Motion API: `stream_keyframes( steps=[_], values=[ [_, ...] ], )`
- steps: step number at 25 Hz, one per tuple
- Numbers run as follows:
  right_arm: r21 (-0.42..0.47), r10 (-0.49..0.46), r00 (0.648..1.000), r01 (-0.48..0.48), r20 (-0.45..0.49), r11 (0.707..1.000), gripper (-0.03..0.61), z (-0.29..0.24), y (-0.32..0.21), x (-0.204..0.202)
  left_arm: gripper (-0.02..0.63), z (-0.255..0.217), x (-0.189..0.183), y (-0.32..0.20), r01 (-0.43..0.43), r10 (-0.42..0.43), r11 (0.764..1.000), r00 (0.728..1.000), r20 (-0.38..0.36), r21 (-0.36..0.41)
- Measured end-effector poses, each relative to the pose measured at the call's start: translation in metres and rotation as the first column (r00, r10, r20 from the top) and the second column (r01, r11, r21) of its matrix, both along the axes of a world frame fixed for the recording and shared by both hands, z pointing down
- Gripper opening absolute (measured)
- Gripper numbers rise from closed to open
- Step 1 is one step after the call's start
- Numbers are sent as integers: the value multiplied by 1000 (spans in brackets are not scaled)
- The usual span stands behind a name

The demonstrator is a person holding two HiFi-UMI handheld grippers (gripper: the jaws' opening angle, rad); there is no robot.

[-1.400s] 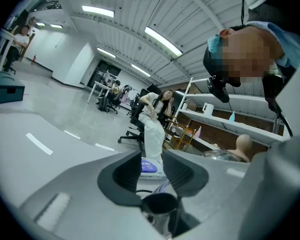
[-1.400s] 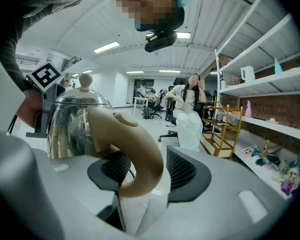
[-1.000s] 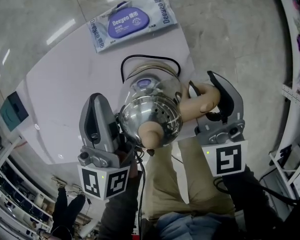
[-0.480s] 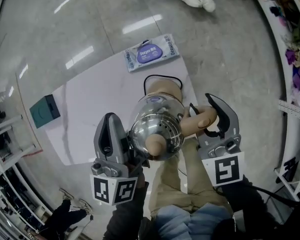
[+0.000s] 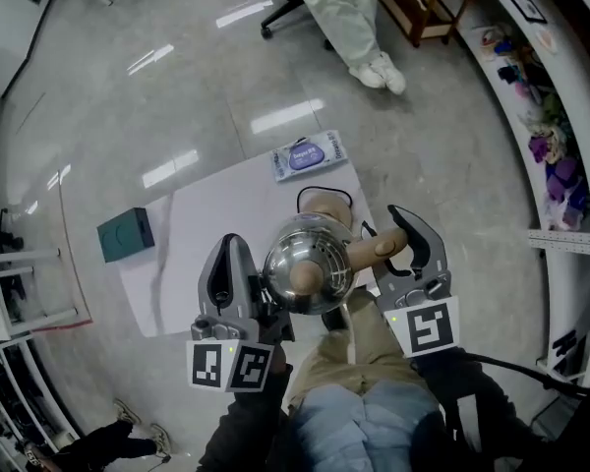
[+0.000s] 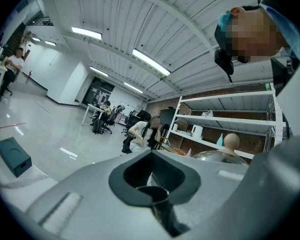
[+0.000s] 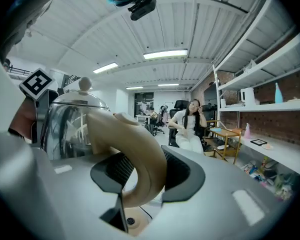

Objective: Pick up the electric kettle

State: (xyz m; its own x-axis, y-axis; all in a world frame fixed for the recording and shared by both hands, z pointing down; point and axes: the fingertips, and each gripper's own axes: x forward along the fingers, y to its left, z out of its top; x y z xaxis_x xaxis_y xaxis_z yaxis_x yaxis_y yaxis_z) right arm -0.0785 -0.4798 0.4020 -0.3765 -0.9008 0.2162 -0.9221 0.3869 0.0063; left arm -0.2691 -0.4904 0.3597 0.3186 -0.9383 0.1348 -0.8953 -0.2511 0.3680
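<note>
Head view puts the electric kettle in the air, clear of its round base, which stands by the right edge of the white surface. A wipes pack lies at the far right corner.

Your right gripper is clamped across the beige handle, one pad on each side of its curve. Your left gripper sits just beside the kettle's left flank. Its jaws look drawn together, with no part of the kettle between them.

Treat the kettle as rigid and smooth. The polished steel body and domed lid offer the pads little to bite on, so the handle is the right place to hold. The body hangs out to one side of that grip, so expect it to want to tip. Whether it holds water cannot be told.
</note>
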Motion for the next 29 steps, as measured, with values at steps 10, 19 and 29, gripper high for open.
stream_keyframes(
  steps=[10, 19, 29],
  values=[
    [43, -10, 999, 11, -32, 999, 175, -45, 36, 3, 0, -49, 4, 37, -8, 8, 999, 1000, 1, 37],
    [80, -3, 1000, 5, -28, 997, 175, -63, 49, -14, 0, -63, -13, 51, -9, 9, 999, 1000, -3, 53],
    [66, 8, 1000, -7, -21, 998, 175, -46, 60, 13, 0, -48, 14, 61, -13, 13, 999, 1000, 9, 45]
  ],
)
